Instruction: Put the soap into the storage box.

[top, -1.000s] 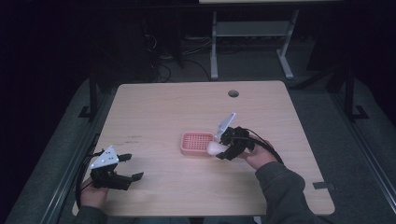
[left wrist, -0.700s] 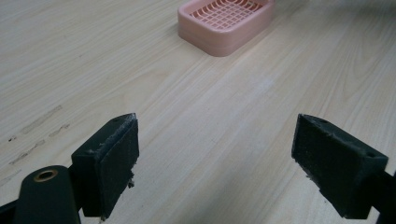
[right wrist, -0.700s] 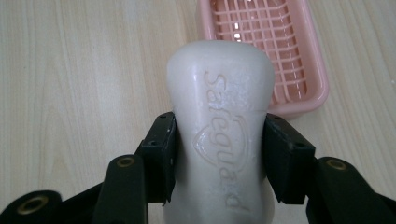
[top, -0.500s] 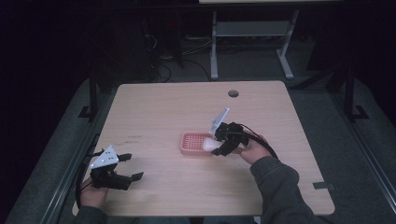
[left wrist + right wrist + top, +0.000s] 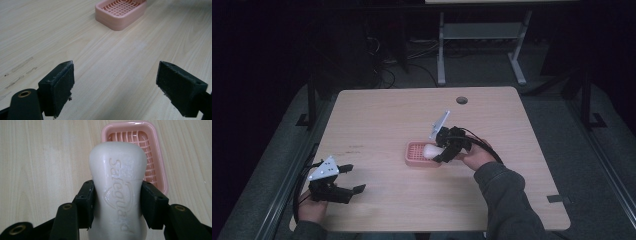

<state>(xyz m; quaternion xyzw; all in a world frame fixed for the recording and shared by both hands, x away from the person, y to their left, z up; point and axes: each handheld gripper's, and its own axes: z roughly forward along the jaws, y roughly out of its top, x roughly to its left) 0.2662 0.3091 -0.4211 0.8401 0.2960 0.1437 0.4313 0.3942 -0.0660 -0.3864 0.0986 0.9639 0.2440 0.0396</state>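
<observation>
Mostly the high view is a pale wooden table (image 5: 377,120) in the middle of the frame, with a round hole (image 5: 462,100) near its far edge and faint scuff marks left of centre. Around it the room is dark: grey floor on both sides, a metal frame (image 5: 482,45) with white legs at the top of the frame, and loose cables (image 5: 412,50) left of that.

A pink tray (image 5: 416,154) with a gridded bottom sits just right of the table's centre. In the left gripper view the tray (image 5: 120,13) lies at the top of the frame, and the part of its grid that shows is bare. In the right gripper view the tray (image 5: 155,152) sits in the upper right, partly hidden behind the soap (image 5: 118,187).

The soap is a white bar stamped "Safeguard". In the high view the soap (image 5: 432,150) hangs over the tray's right end; whether it touches the grid I cannot tell. The right gripper (image 5: 117,203) is clamped on the bar's sides, both pads pressed against it. It comes in from the right, held by a hand with a dark sleeve.

The left gripper (image 5: 351,178) rests at the lower left of the table, well apart from the tray, its jaws spread wide over bare wood.
</observation>
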